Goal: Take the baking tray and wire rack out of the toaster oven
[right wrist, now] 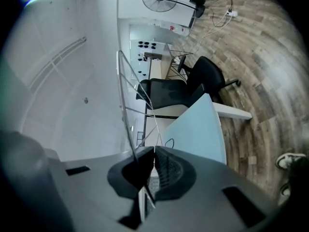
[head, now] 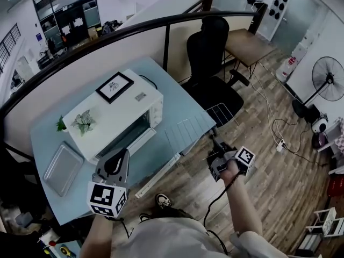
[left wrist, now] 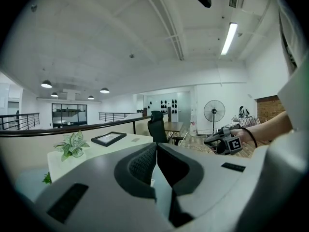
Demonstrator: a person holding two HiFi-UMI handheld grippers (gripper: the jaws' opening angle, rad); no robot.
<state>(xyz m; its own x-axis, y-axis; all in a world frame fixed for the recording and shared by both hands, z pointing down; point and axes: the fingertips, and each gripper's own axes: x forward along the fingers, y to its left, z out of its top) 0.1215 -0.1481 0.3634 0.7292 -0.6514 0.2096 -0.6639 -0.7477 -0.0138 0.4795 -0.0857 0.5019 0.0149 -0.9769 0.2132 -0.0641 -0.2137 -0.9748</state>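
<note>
Both task items are out of the toaster oven [head: 121, 114]: the baking tray [head: 60, 168] lies on the table [head: 172, 87] at lower left, and the wire rack [head: 188, 133] reaches past the table's right edge, pinched by one thin wire in the right gripper [head: 214, 142]. The left gripper [head: 118, 157] is pressed together, empty. With so narrow a hold, the rack could swivel or slip and drop to the floor.

**Head view:** looked steeply down from above the table's [head: 174, 98] near edge.
**Left gripper view:** sat low and faced almost level toward the office chair [left wrist: 157, 127] and standing fan [left wrist: 214, 111].
**Right gripper view** (rolled sideways): looked from off the table's near right corner at the same chair and fan.
</note>
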